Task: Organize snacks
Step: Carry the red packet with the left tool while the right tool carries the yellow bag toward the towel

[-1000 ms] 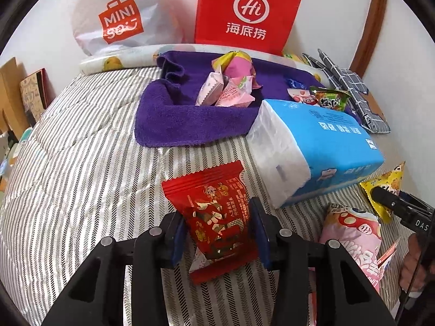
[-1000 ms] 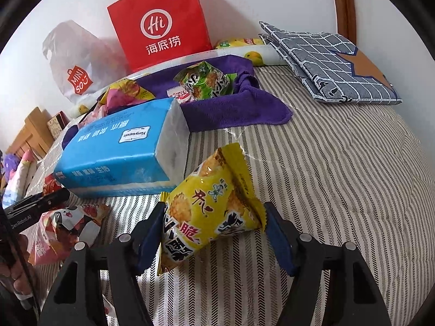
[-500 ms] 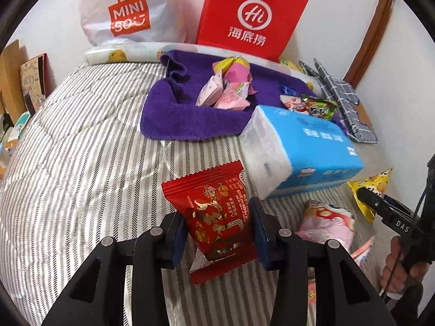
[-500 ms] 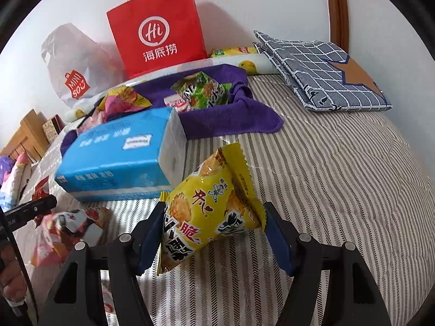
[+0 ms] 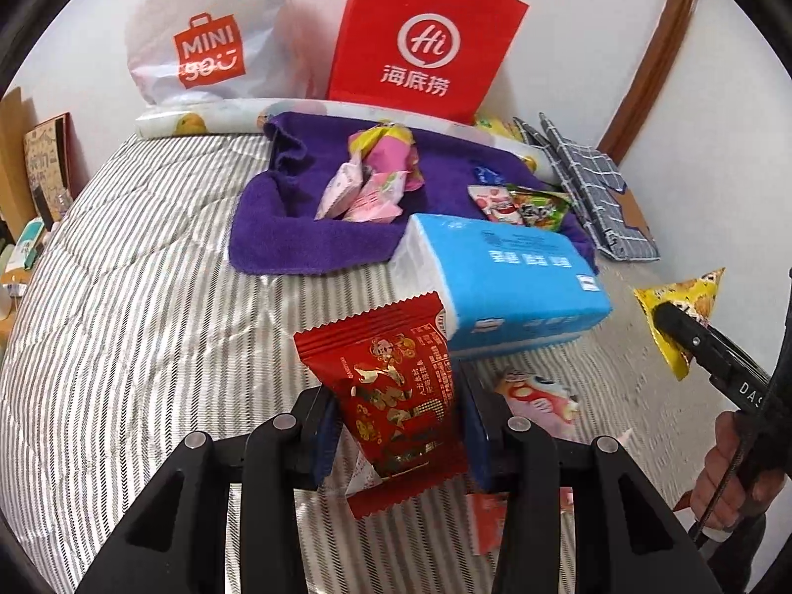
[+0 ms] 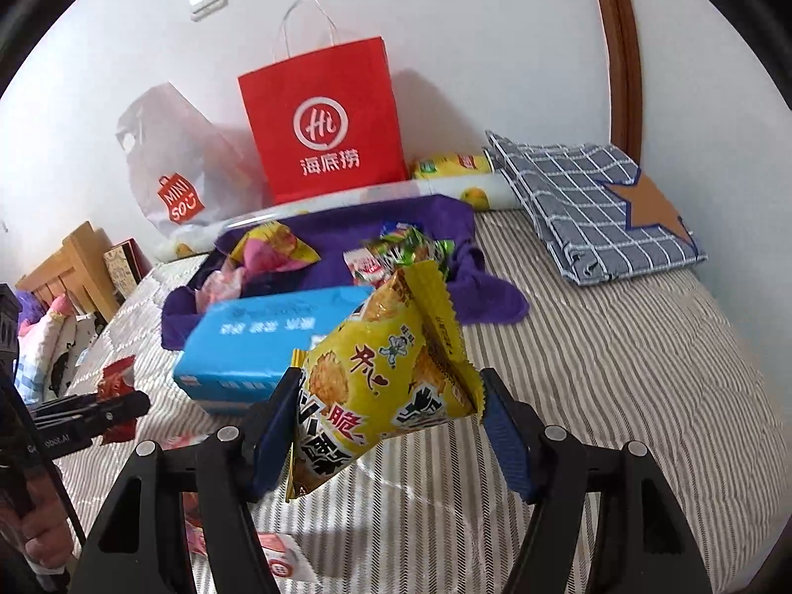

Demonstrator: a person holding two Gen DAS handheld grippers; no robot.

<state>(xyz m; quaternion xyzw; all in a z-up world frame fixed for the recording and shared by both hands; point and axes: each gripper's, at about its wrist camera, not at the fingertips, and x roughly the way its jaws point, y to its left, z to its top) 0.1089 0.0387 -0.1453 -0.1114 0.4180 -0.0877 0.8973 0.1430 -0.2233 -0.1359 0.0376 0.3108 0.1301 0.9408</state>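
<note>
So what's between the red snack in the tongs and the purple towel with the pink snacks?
In the left wrist view, mostly bare striped quilt; the blue tissue pack sits just to the right.

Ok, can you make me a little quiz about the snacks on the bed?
1. True or false: the left gripper holds a red packet.
2. What colour is the packet in the right gripper?
3. The pink snacks lie on: A) the purple towel B) the blue tissue pack C) the checked cloth

Key: 1 true; 2 yellow; 3 A
</note>
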